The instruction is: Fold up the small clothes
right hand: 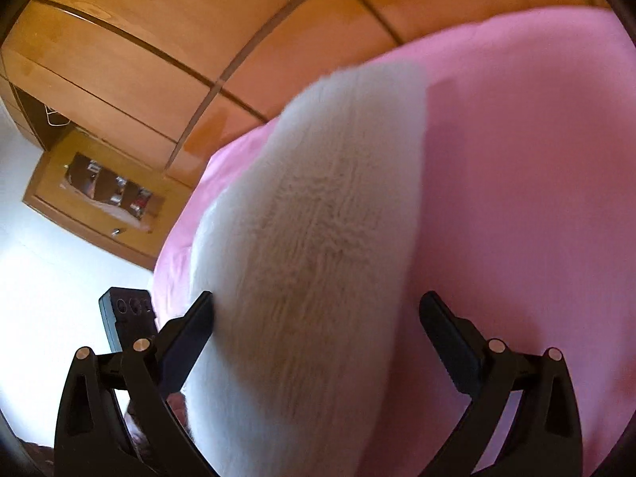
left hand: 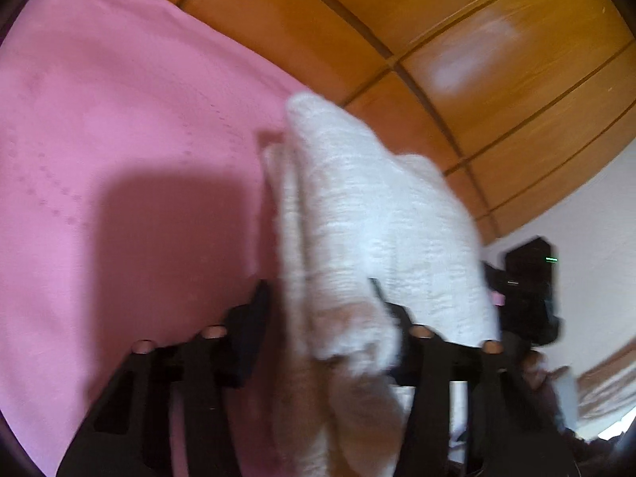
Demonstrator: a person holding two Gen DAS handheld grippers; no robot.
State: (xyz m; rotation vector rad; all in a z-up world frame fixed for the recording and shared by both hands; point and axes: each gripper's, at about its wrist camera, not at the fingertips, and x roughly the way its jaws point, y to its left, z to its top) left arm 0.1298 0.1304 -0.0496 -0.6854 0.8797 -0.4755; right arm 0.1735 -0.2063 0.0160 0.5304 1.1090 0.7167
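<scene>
A white cloth [right hand: 314, 238] fills the wide-spread right gripper [right hand: 318, 318], drapes the left gripper [left hand: 322, 310], grip unclear, over pink sheet [left hand: 119, 119] by a wooden wardrobe [right hand: 139, 59].

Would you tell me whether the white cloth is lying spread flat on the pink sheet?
No, the white cloth is bunched and lifted above the pink sheet, running between the fingers of the left gripper.

A: What is the white garment [right hand: 310, 238] made of?
B: Fuzzy, looped knit cloth, rough and matt.
A: And around it?
B: A smooth, matt pink bed sheet [left hand: 119, 119]; glossy varnished wood wardrobe doors [left hand: 497, 59]; matt black plastic gripper [right hand: 316, 310] parts with small shiny metal pins.
</scene>
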